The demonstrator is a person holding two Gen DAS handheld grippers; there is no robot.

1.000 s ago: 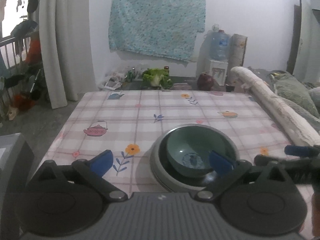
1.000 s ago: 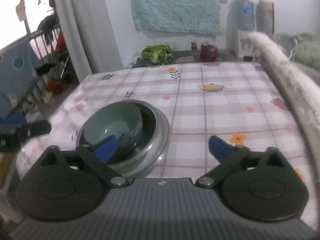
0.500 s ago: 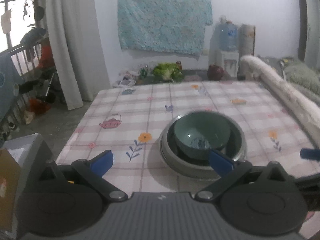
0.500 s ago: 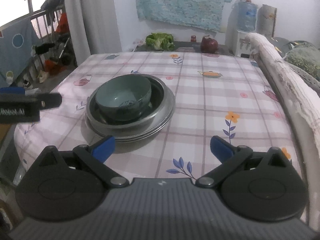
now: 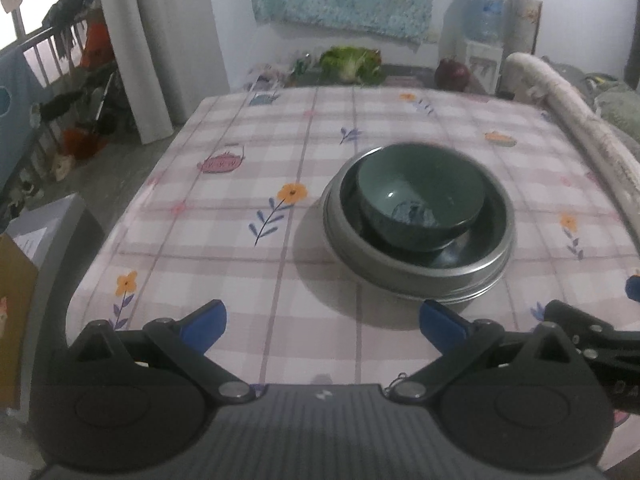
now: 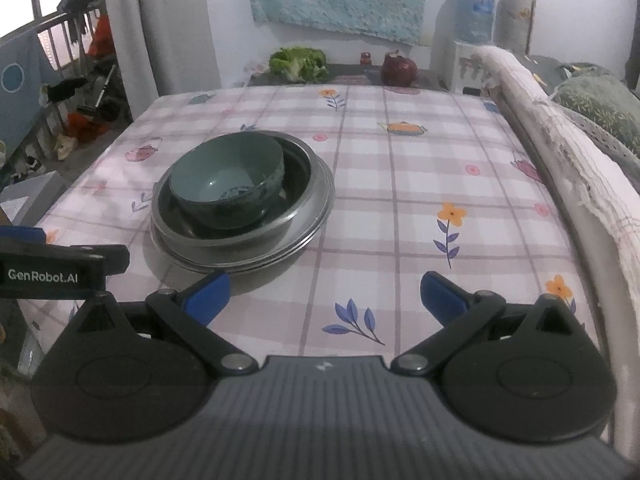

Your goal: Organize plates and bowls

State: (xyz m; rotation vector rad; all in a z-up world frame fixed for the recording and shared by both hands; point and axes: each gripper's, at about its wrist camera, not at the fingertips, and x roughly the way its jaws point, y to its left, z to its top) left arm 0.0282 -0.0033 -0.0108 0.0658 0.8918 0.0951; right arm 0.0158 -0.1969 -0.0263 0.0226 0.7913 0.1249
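A dark green bowl [image 5: 420, 196] [image 6: 228, 178] sits nested in a dark dish on a stack of metal plates [image 5: 416, 276] [image 6: 316, 216] on the checked tablecloth. My left gripper [image 5: 322, 326] is open and empty, pulled back near the table's front edge, the stack ahead and slightly right of it. My right gripper [image 6: 324, 294] is open and empty too, with the stack ahead to its left. In the right wrist view the left gripper's body shows at the left edge; in the left wrist view the right gripper's body shows at the right edge.
The table [image 6: 400, 184] carries a pink checked cloth with flower and teapot prints. A rolled cloth-covered rail [image 6: 560, 152] runs along its right side. Beyond the far edge are greens [image 6: 298, 62], a dark red round object [image 6: 398, 70] and a water bottle [image 6: 474, 12]. A box [image 5: 36, 240] stands left.
Both grippers have drawn back and risen away from the stack; the blue fingertips that flanked the bowl a second ago are now clear of it. The stack stays put.
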